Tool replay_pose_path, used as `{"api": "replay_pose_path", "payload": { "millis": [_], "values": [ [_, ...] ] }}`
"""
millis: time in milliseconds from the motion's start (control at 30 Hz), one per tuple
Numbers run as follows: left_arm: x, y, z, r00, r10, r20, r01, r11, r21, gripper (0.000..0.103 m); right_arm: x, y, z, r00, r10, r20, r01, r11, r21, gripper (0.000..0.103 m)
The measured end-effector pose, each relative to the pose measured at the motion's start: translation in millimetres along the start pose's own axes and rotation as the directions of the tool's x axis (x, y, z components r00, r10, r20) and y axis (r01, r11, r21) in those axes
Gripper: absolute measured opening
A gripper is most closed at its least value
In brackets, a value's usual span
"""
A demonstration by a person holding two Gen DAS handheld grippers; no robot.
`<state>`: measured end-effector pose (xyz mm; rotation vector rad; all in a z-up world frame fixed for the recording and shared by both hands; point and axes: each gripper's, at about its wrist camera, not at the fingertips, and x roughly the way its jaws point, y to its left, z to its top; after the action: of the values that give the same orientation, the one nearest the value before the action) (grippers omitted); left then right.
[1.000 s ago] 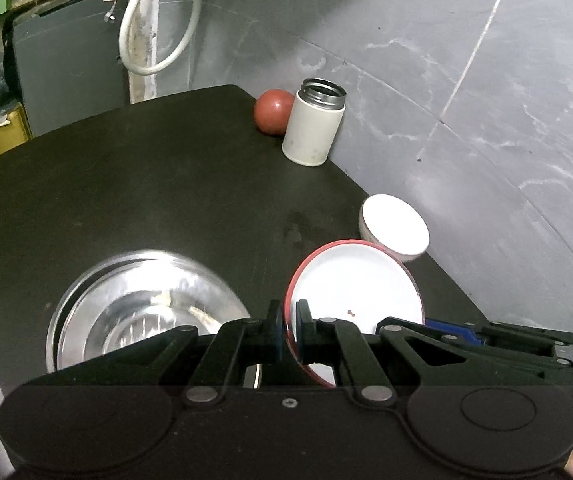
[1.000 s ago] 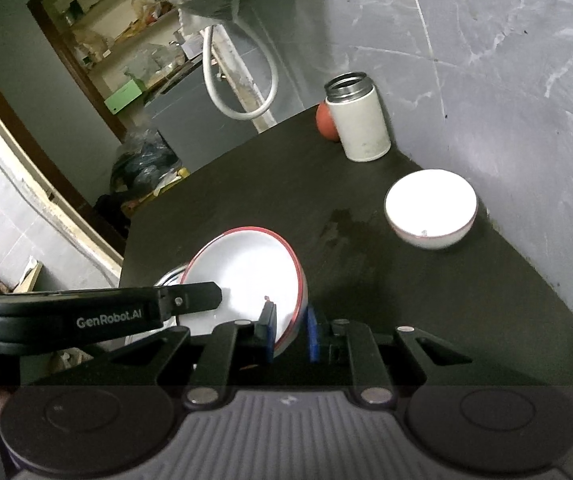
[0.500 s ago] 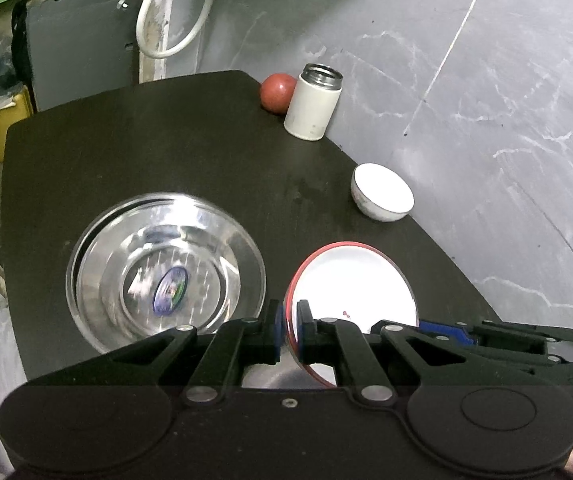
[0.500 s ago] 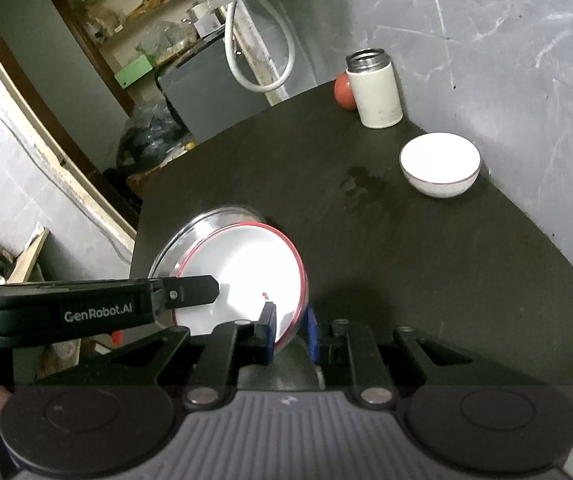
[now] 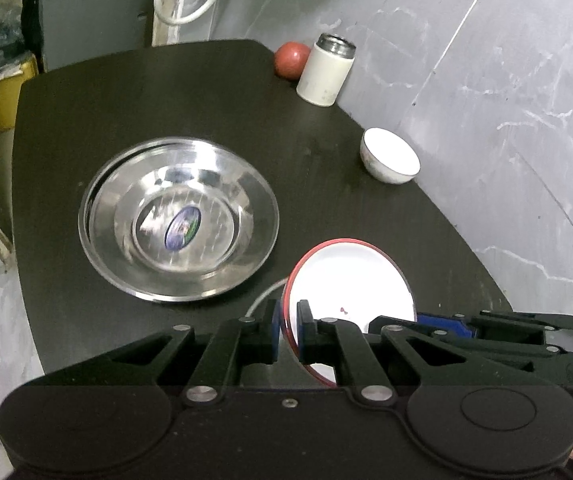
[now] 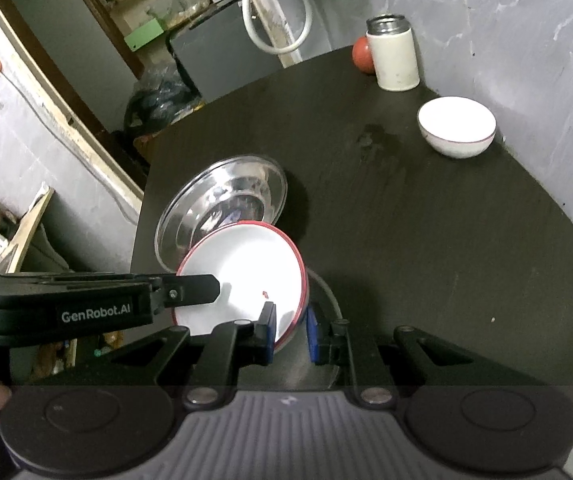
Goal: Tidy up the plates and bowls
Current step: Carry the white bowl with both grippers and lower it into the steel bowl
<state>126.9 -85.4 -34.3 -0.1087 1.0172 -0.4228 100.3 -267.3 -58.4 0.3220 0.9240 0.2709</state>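
Left wrist view: the left gripper (image 5: 287,330) is clamped on the rim of the white red-rimmed enamel plate (image 5: 350,284), low and right of centre, lifted clear of the round black table (image 5: 206,92). The shiny steel basin (image 5: 178,220) sits at centre left; a small white bowl (image 5: 390,156) stands at the right.

Right wrist view: the right gripper (image 6: 290,330) pinches the same plate's (image 6: 242,276) opposite rim at lower centre, partly over the basin (image 6: 222,208). I'd keep both grips level, carry it over the basin's middle and lower it gently before either lets go.
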Motion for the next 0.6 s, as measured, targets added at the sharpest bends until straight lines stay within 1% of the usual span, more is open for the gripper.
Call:
{"api": "replay_pose_path", "payload": {
  "millis": [167, 300, 467, 600],
  "values": [
    [3, 5, -7, 0.999, -0.024, -0.031, 0.023, 0.999, -0.031, 0.007, -2, -3, -3, 1.0, 0.008, -0.026, -0.008, 1.0, 0.004, 0.018],
    [4, 4, -12, 0.999, -0.019, -0.046, 0.018, 0.999, -0.029, 0.007, -3, -3, -4, 0.999, 0.009, -0.043, -0.009, 1.0, -0.004, 0.018],
    [4, 3, -16, 0.998, -0.015, -0.068, 0.012, 0.999, -0.036, 0.011, 0, -3, -7, 0.997, 0.019, -0.074, -0.02, 1.0, -0.009, 0.018],
    [6, 4, -18, 0.996, -0.007, -0.085, 0.003, 0.999, -0.045, 0.012, 2, -4, -8, 0.995, 0.024, -0.092, -0.025, 1.0, -0.007, 0.018]
  ]
}}
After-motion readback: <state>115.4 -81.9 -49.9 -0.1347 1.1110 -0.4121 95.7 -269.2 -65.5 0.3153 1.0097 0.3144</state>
